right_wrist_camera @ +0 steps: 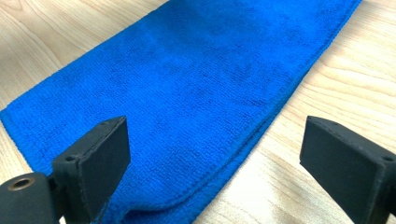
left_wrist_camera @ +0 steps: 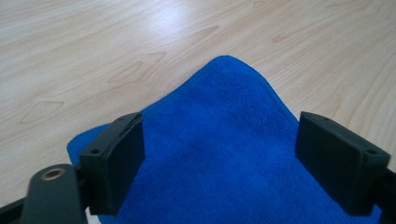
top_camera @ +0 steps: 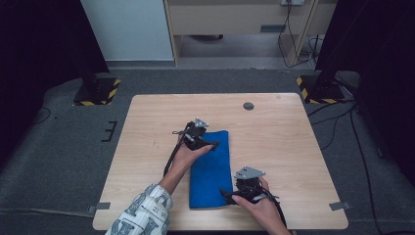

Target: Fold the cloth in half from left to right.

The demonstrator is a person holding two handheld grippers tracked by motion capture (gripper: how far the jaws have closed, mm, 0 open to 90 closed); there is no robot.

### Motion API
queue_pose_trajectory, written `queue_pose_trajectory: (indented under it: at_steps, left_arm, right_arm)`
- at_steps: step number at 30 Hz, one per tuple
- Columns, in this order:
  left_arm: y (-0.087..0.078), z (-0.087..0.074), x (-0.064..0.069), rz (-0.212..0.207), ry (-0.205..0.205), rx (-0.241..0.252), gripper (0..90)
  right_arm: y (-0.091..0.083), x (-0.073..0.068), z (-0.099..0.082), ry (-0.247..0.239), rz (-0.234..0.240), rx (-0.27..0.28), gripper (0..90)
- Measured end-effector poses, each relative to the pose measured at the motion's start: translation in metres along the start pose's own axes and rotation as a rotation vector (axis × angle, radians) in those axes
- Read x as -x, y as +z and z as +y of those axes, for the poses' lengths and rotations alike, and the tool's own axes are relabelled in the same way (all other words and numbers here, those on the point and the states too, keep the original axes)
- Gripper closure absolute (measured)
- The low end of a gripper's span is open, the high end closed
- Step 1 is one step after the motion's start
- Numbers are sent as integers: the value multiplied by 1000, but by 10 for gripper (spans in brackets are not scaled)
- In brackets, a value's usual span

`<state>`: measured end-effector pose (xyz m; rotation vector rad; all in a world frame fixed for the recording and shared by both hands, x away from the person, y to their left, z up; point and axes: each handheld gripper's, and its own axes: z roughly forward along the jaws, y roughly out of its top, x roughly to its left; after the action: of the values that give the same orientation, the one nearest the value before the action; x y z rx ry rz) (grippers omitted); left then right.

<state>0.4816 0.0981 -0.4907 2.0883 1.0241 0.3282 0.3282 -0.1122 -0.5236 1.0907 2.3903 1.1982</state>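
A blue cloth [top_camera: 211,171] lies folded into a long strip on the wooden table [top_camera: 274,137], running from the middle toward the near edge. My left gripper [top_camera: 205,143] hovers at the strip's far end, jaws wide apart. In the left gripper view the cloth's corner [left_wrist_camera: 224,140] lies flat between the open jaws, untouched by the pads [left_wrist_camera: 128,154]. My right gripper [top_camera: 234,192] sits at the strip's near right corner, jaws also apart. In the right gripper view the cloth's folded edge [right_wrist_camera: 196,93] lies loose between them.
A small dark round cap [top_camera: 248,105] is set in the table near its far edge. Two black stands with yellow-striped bases [top_camera: 98,92] [top_camera: 318,90] flank the table's far corners. Cables run across the grey floor at right.
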Motion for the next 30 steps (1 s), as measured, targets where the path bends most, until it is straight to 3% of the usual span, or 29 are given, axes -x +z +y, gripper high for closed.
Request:
queue_pose_trajectory:
  at_steps: [4, 13, 16, 18, 19, 23, 29, 30]
  left_arm:
    - [-3, -7, 4, 18, 44, -17, 139]
    - [-6, -12, 17, -3, 104, -78, 110]
    - [-11, -14, 18, -8, 97, -60, 107]
    - [-15, -15, 16, -12, 92, -39, 105]
    - [-17, -15, 15, -9, 90, -33, 101]
    - [-24, -17, 4, 8, 86, -6, 89]
    - [-26, -25, -16, 15, 22, 11, 86]
    - [-26, -26, -20, 22, 20, 9, 86]
  right_arm:
    - [-4, 3, 0, 8, 39, 14, 89]
    - [-6, 17, -2, -1, 46, 30, 123]
    - [-6, 19, -1, 2, 33, 22, 108]
    - [-5, 20, 0, 14, -11, 13, 71]
    - [-4, 23, 3, 47, -43, -3, 80]
    - [-7, 31, 14, 51, -59, 25, 87]
    - [-8, 46, 37, 72, -78, 58, 97]
    - [-6, 48, 41, 56, -76, 54, 99]
